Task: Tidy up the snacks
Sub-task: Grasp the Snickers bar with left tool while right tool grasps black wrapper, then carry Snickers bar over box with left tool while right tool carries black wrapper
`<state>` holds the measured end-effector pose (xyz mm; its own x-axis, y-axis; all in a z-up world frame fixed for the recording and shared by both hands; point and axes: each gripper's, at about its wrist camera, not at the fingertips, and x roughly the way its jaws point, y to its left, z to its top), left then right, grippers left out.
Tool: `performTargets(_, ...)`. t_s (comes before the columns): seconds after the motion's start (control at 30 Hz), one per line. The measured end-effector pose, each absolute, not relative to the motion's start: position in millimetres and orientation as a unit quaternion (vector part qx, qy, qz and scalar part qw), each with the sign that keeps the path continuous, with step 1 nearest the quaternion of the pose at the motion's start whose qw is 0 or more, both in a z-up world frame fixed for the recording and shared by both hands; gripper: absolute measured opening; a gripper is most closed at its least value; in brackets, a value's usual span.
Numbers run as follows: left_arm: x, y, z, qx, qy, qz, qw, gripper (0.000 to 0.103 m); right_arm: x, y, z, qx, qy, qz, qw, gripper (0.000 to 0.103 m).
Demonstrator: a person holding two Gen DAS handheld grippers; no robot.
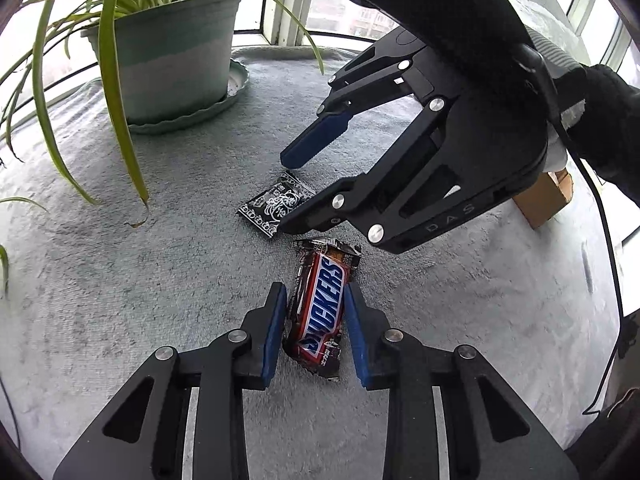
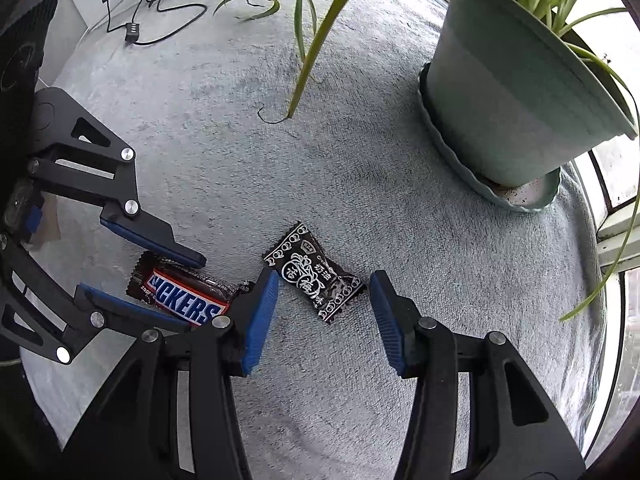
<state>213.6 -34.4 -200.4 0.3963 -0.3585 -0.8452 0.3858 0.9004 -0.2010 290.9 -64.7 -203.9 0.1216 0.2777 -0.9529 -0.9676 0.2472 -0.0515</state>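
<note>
A Snickers bar [image 1: 320, 312] lies on the grey-blue cloth between the blue pads of my left gripper [image 1: 316, 300]; the jaws stand around it with small gaps on both sides. It also shows in the right wrist view [image 2: 184, 300], with the left gripper [image 2: 140, 276] straddling it. A small black candy packet with white print [image 2: 316, 276] lies between the wide-open jaws of my right gripper [image 2: 324, 300], touching neither. In the left wrist view the right gripper [image 1: 286, 196] hovers over the packet [image 1: 272, 208].
A green potted spider plant on a saucer [image 1: 176, 60] stands at the back, its long leaves [image 2: 316, 36] hanging over the cloth. A cardboard box [image 1: 544, 200] sits behind the right gripper. Black cables [image 2: 160, 4] lie at the far edge. Window frames border the surface.
</note>
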Motion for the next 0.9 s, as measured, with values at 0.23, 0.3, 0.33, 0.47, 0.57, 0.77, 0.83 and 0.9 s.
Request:
performTargets(0.23, 219.2, -34.5, -204.8, 0.008, 0.506, -0.219, 0.834, 0.028, 295.3, -60.4, -205.2, -0.363, 0.461, 0.488, 0.646, 0.045)
performTargets(0.3, 219.7, -32.7, -205.7, 0.001, 0.504, -0.218, 0.836, 0.028, 294.3, -64.2, -205.4, -0.361, 0.462, 0.486, 0.649, 0.035)
performTargets(0.33, 219.3, -32.4, -205.7, 0.0, 0.503, -0.218, 0.836, 0.028, 294.5, -66.2, -205.0, -0.358, 0.465, 0.482, 0.651, 0.032)
performTargets(0.47, 217.4, -32.4, -204.4, 0.0, 0.502, -0.213, 0.838, 0.028, 297.6, -80.0, -203.7, -0.327, 0.481, 0.468, 0.665, 0.025)
performTargets(0.57, 215.6, -31.2, -203.4, -0.004, 0.501, -0.209, 0.84, 0.028, 295.4, -88.9, -202.7, -0.316, 0.485, 0.455, 0.677, 0.025)
performTargets(0.77, 205.5, -26.6, -198.9, -0.023, 0.501, -0.19, 0.844, 0.028, 293.9, -109.9, -203.6, -0.25, 0.5, 0.421, 0.714, 0.025)
performTargets(0.83, 204.0, -27.5, -197.5, -0.023, 0.5, -0.186, 0.845, 0.028, 293.2, -122.8, -201.9, -0.222, 0.504, 0.414, 0.725, 0.025)
performTargets(0.9, 202.6, -27.5, -196.4, -0.023, 0.5, -0.181, 0.847, 0.028, 290.0, -132.1, -200.2, -0.201, 0.503, 0.403, 0.738, 0.025)
